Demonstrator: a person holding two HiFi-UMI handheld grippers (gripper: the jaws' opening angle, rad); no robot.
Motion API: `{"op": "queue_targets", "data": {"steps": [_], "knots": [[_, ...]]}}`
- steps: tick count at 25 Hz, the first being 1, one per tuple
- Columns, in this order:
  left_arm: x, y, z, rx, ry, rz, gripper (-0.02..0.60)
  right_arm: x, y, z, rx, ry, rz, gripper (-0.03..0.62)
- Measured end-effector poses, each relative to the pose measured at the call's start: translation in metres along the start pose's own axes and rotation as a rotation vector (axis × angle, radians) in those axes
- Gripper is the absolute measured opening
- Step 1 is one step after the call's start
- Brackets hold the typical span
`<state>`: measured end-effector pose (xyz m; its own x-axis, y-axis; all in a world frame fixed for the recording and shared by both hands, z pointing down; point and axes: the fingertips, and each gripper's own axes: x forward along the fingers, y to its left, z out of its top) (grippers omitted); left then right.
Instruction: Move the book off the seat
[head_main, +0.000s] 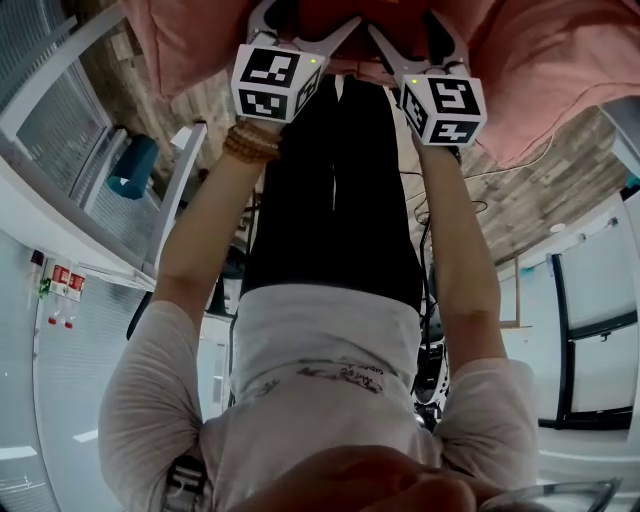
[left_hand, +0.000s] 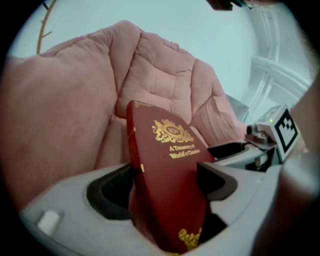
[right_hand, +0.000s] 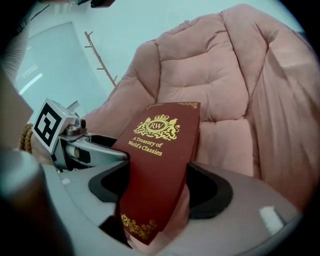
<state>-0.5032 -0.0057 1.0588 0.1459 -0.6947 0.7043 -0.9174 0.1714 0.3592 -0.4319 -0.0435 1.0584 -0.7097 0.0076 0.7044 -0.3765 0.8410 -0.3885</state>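
Observation:
A dark red hardback book (left_hand: 167, 175) with gold print stands tilted on its edge against the pink padded seat (left_hand: 165, 65). My left gripper (left_hand: 165, 180) has the book between its jaws, and both pads touch its covers. In the right gripper view the same book (right_hand: 157, 165) sits between the jaws of my right gripper (right_hand: 160, 187), also touching on both sides, with the pink seat (right_hand: 210, 75) behind. The two grippers stand side by side; their marker cubes (head_main: 275, 80) (head_main: 443, 108) show in the head view, where the book is hidden.
The seat's pink edge (head_main: 190, 40) fills the top of the head view above a wooden floor (head_main: 520, 190) with cables (head_main: 450, 215). Glass partitions stand at the left and right. A thin bare coat stand (right_hand: 100, 57) rises against the pale wall.

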Motion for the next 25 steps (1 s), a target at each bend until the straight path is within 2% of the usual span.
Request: {"op": "queue_targets", "data": {"steps": [5, 11, 15, 25], "knots": [[-0.029, -0.025, 0.033, -0.018, -0.031, -0.001, 0.399, -0.040, 0.010, 0.034, -0.007, -0.039, -0.021, 0.350], [-0.068, -0.048, 0.088, 0.027, -0.082, 0.006, 0.397, -0.088, 0.027, 0.089, -0.044, -0.096, -0.057, 0.333], [-0.100, -0.070, 0.132, 0.032, -0.110, -0.001, 0.397, -0.130, 0.036, 0.131, -0.052, -0.146, -0.071, 0.311], [-0.199, -0.129, 0.241, 0.050, -0.222, -0.008, 0.397, -0.244, 0.084, 0.238, -0.101, -0.278, -0.084, 0.306]]}}
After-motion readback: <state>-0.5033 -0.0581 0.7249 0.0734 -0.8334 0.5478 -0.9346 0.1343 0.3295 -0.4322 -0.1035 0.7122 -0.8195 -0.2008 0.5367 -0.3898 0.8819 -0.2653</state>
